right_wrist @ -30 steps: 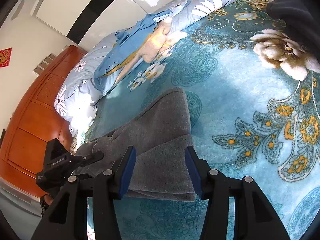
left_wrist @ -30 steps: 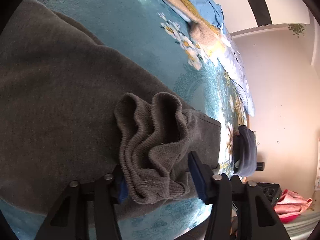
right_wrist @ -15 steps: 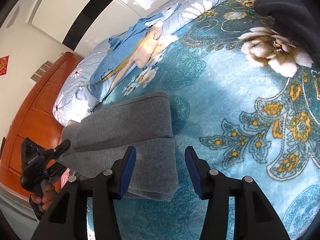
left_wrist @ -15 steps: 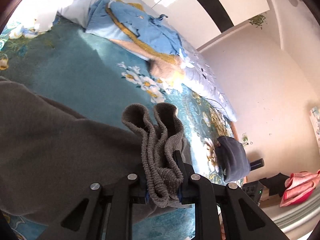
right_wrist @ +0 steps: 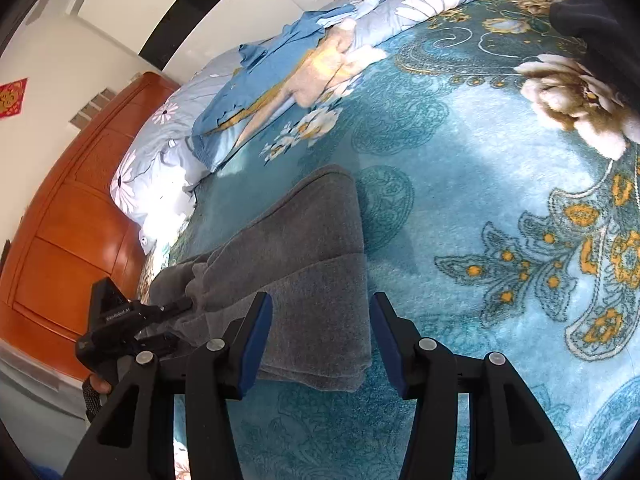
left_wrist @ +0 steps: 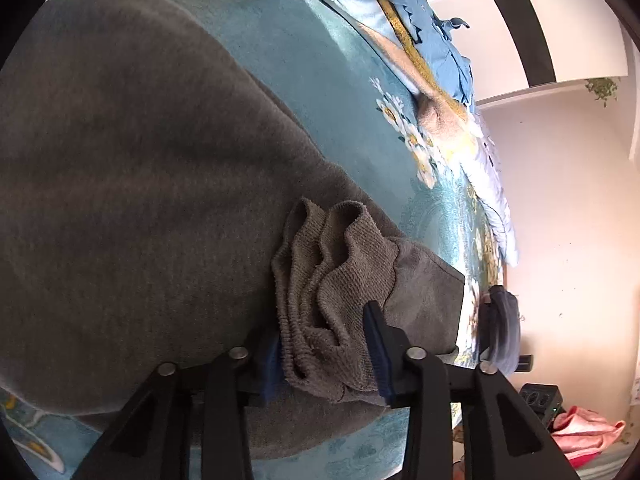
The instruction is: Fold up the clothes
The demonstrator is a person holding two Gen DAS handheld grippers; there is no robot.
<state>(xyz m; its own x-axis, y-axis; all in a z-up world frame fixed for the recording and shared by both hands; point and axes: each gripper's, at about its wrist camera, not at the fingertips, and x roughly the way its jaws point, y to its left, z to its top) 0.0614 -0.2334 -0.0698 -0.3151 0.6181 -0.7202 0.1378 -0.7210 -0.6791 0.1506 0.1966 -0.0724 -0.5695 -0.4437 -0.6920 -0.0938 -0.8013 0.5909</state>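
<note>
Left wrist view: I see the grey garment spread over the teal bed cover, filling most of the frame

Ribbed cuff: the garment's ribbed cuff is bunched up between the fingers of my left gripper; it lies on top of the garment's main body

Left fingers: they are opening; the cuff sits between them, the right pad against the knit, the left one mostly hidden behind the fabric, so I read this as a grip being let go

Beyond the garment: a blue and tan piece of clothing lies far past the grey garment, near the pale floral bedding; a dark blue-grey item hangs at the bed edge just past the garment's corner

Right wrist view: the same grey garment lies as a long folded band on the bed cover, with at least two layers stacked at the near end

Right fingers: my right gripper stands released, its fingers spread either side of the garment's near edge, nothing pinched

Left gripper from here: it shows at the garment's left end, with part of the person's hand below it

Progress: I judge the garment already folded lengthwise and the cuff end brought onto the body

Left to do: flatten the bunched cuff, likely one more fold across; the blue and tan piece beyond the garment looks unfolded
</note>
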